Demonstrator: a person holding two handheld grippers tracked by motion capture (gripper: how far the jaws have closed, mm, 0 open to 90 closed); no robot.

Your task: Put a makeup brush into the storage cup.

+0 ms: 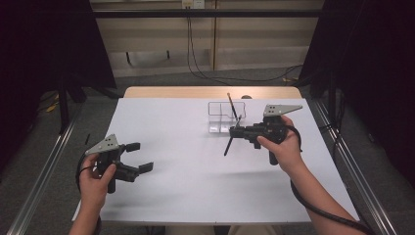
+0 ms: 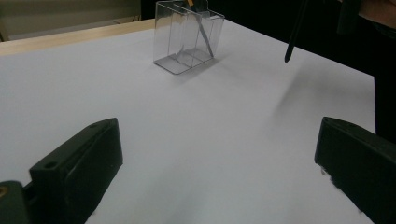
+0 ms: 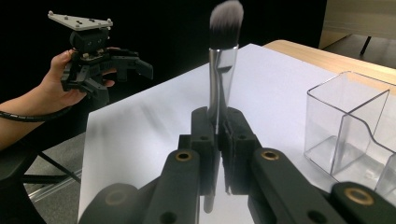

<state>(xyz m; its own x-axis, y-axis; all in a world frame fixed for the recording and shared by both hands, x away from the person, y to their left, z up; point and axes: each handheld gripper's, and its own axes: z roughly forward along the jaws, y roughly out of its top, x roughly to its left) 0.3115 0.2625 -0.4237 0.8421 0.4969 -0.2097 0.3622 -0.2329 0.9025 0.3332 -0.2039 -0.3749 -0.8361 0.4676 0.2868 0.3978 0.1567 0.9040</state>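
My right gripper (image 1: 238,131) is shut on a makeup brush (image 1: 228,146) and holds it above the table just in front of a clear plastic organizer (image 1: 220,117). In the right gripper view, the jaws of the right gripper (image 3: 218,119) clamp the brush (image 3: 223,70) below its silver ferrule, and the grey-tipped bristles point up. The brush's dark handle end (image 2: 293,37) hangs in the air. A thin dark stick (image 1: 230,105) with a tan tip leans inside the organizer (image 2: 187,39). My left gripper (image 1: 139,156) stands open with nothing in it at the near left; its jaws are wide apart (image 2: 219,140).
The white table top (image 1: 186,166) lies on a wooden table whose edge (image 1: 210,92) shows at the far side. Metal rails (image 1: 352,161) run along both sides. Cables trail across the floor at the back. The organizer (image 3: 350,130) has several compartments.
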